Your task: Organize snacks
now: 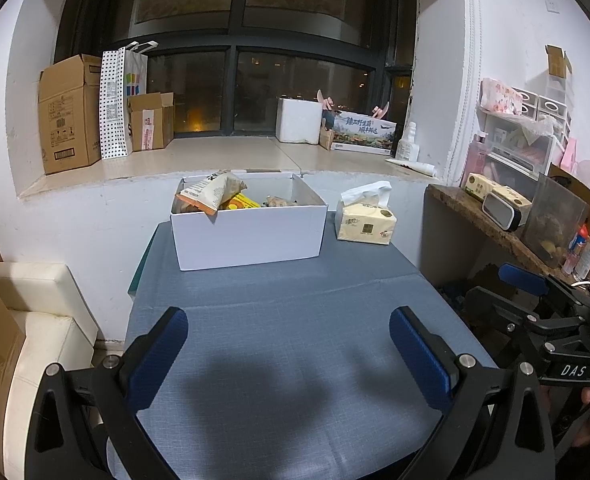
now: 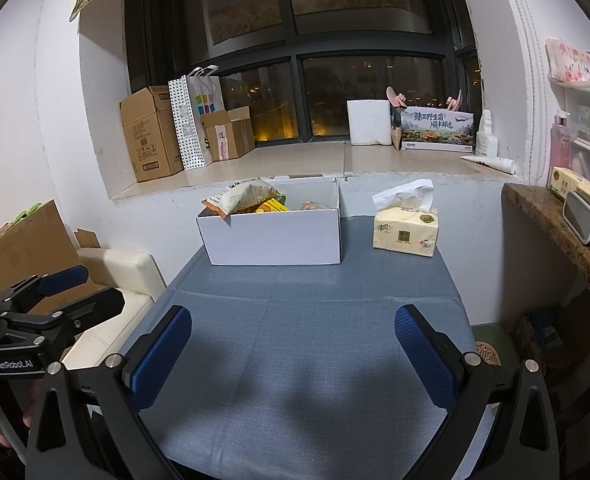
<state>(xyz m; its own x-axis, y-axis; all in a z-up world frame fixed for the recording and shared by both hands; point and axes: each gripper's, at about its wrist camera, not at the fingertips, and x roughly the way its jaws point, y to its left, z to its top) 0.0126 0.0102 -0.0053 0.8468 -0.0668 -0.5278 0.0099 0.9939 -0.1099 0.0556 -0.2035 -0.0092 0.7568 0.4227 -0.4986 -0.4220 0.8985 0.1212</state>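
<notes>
A white open box [image 1: 251, 236] stands at the far end of the blue-grey table [image 1: 287, 320]; it also shows in the right wrist view [image 2: 275, 236]. It holds several snack packets, with a beige and orange bag [image 1: 211, 192] leaning over its left rim, also seen in the right wrist view [image 2: 239, 198]. My left gripper [image 1: 289, 336] is open and empty above the near part of the table. My right gripper [image 2: 293, 336] is open and empty, also above the near table. Each gripper shows at the edge of the other's view.
A yellow tissue pack [image 1: 365, 224] sits right of the box, also in the right wrist view [image 2: 405, 228]. Cardboard boxes [image 1: 69, 116] and a dotted bag [image 1: 115, 104] stand on the windowsill. A cream sofa [image 1: 43, 320] is at left, a cluttered shelf [image 1: 495, 216] at right.
</notes>
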